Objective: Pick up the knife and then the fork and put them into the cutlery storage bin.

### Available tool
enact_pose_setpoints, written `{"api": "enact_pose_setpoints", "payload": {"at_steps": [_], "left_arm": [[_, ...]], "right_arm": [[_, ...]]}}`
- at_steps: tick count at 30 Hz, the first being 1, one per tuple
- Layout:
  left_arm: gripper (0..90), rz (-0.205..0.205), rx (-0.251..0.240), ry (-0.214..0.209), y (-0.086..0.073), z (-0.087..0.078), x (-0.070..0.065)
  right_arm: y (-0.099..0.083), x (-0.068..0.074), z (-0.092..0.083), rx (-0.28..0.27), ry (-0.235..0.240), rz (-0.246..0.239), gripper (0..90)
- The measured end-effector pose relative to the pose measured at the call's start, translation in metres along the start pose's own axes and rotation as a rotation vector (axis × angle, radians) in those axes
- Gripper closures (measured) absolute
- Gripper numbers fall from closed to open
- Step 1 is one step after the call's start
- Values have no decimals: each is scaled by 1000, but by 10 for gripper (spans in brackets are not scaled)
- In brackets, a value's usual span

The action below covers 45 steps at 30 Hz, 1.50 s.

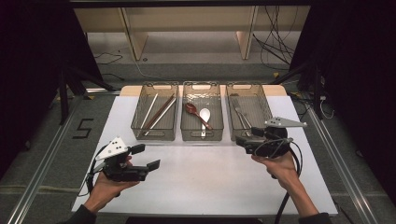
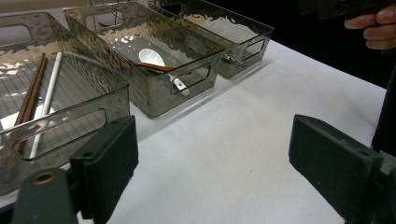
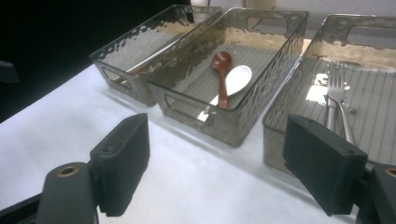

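Three clear grey bins stand in a row on the white table (image 1: 205, 177). The left bin (image 1: 154, 136) holds white and brown chopsticks (image 1: 158, 113). In the middle bin (image 1: 201, 138) lie a red-brown spoon (image 3: 222, 79) and a white spoon (image 3: 236, 79). Forks (image 3: 338, 100) rest in the right bin (image 1: 246, 84). My left gripper (image 1: 145, 157) hovers open and empty over the table's front left, facing the bins (image 2: 212, 158). My right gripper (image 1: 245, 138) is open and empty just before the right bin's near wall, its jaws (image 3: 217, 158) aimed across the middle bin.
Bare white tabletop spreads between the two grippers and in front of the bins. The person's right hand (image 2: 376, 30) appears at the top right of the left gripper view. Beyond the table lie floor cables (image 1: 275, 46) and wooden shelf legs (image 1: 133, 39).
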State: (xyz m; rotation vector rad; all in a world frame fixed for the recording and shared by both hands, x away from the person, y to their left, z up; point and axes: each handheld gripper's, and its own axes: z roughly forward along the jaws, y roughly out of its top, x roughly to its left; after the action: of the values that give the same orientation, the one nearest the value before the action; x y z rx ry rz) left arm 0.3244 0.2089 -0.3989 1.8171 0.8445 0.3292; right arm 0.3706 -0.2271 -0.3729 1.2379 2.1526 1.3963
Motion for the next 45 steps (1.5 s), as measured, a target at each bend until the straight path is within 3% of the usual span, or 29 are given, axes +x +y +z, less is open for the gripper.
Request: {"api": "enact_pose_setpoints", "payload": {"at_steps": [14,21,45], "left_arm": [[150,-6,-2,-7,0,1,-1],[150,-5,-1,-8,0,1,-1],[150,-2,5,-9,0,1,-1]], "right_arm": [[-33,19,-18,-26,12,-29,216],[-45,22,-19,0,5,-41,207],[-54,21,-30,-36,-15,-22,201]]}}
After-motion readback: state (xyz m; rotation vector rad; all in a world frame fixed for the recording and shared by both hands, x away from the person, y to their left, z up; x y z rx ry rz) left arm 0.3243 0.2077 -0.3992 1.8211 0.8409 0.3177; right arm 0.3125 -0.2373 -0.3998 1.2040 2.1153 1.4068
